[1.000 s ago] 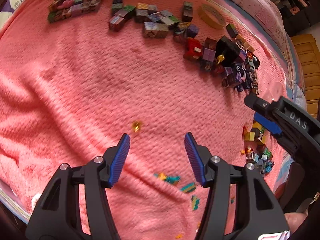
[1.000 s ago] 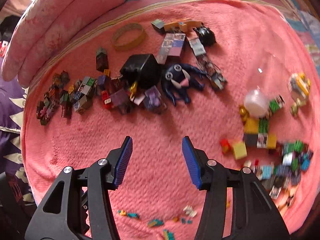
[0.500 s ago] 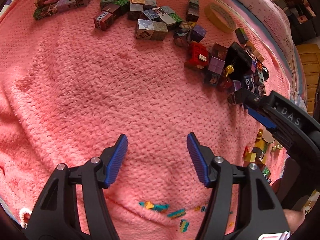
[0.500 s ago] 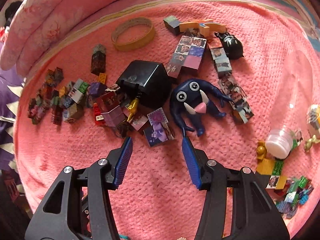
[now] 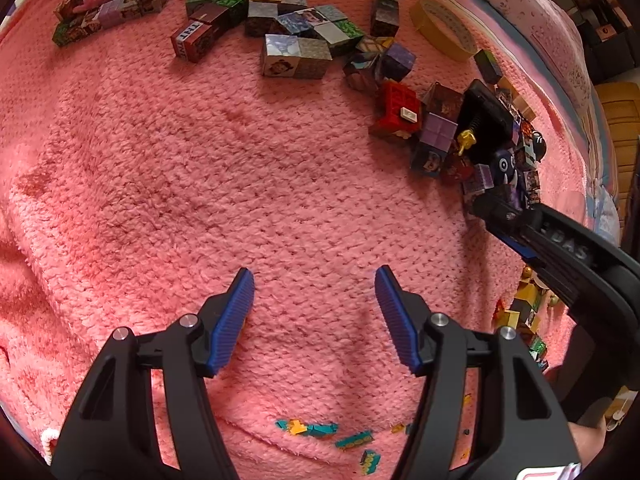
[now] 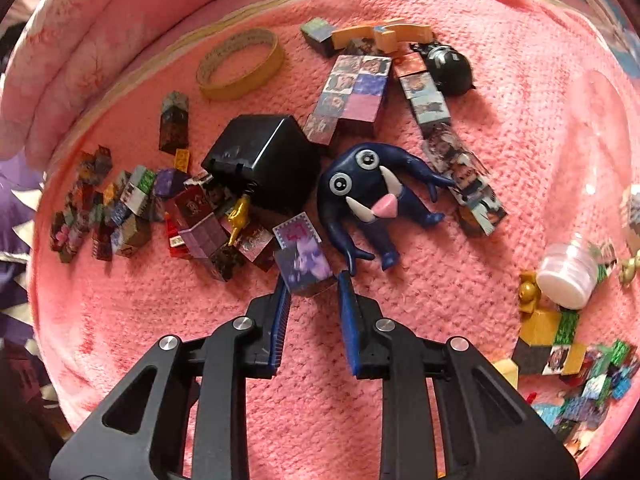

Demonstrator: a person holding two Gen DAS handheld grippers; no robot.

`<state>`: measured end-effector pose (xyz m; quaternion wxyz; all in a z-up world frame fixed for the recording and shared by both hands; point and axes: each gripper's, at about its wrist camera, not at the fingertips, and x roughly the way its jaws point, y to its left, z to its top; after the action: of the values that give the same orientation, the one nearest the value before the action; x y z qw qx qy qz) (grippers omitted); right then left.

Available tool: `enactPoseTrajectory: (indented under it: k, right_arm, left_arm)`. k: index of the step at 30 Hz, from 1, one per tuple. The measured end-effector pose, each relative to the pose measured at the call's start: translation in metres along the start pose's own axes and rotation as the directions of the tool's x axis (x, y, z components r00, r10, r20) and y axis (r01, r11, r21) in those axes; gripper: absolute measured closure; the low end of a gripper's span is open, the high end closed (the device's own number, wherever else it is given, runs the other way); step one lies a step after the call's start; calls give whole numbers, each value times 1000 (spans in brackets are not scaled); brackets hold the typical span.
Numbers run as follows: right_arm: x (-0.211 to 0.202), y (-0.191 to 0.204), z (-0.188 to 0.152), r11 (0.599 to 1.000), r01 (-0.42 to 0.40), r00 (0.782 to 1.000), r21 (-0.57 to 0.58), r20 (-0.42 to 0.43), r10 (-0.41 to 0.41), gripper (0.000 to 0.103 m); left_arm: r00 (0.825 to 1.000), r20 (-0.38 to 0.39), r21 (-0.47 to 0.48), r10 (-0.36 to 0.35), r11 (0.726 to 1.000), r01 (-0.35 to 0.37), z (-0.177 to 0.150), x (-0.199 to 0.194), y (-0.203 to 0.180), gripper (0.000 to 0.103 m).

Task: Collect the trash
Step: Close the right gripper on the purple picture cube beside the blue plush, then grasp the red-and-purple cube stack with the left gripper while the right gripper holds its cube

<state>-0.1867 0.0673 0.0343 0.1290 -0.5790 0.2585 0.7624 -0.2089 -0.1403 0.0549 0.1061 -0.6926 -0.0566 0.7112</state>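
Two black grippers with blue pads are working over a pink blanket scattered with small toys. The left gripper is hovering with its pads spread wide and nothing between them, above a bare stretch of blanket. Small teal and yellow scraps are lying on the blanket close below it, between its two arms.

The right gripper is reaching into a cluster of picture cubes, its pads drawn close on either side of a purple cube. Whether the pads are actually pressing the cube cannot be told. Just right of that cube, a dark blue monster figure with white tusks and a pink tongue is lying on its back. A black box is sitting to the left of the figure, and a yellow tape ring is lying farther back. A clear bottle with a white cap is lying at the right.
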Motion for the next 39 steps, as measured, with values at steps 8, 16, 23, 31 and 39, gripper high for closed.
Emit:
enactPoseTrajectory:
  k: [8,16,23,31,39]
  right_arm:
    - [-29,-23,-13,998,-47,999,51,20,46,96]
    - [-32,-47,-15,993,-57,998,108,20,55,91]
    - [-23,-44,-14,990,-96,995,104,19,94,55]
    - [-6,-31,0,994,-63,998,88,9,62,54]
    - [-5,-33,-7,991,-72,997,109,12,71,78]
  left_arm:
    - [1000,10,53,3,999,-3,11,6,-25,43]
    - [1000,24,92,16,996,-18,17,13,-47,43]
    - [999,14,96,32,995,-33,14,22,-44,43]
    - [998,29,90,47,995,-49,29,24,-36,43]
    - [998,36,77,52,996,-54,44,30,-30,40]
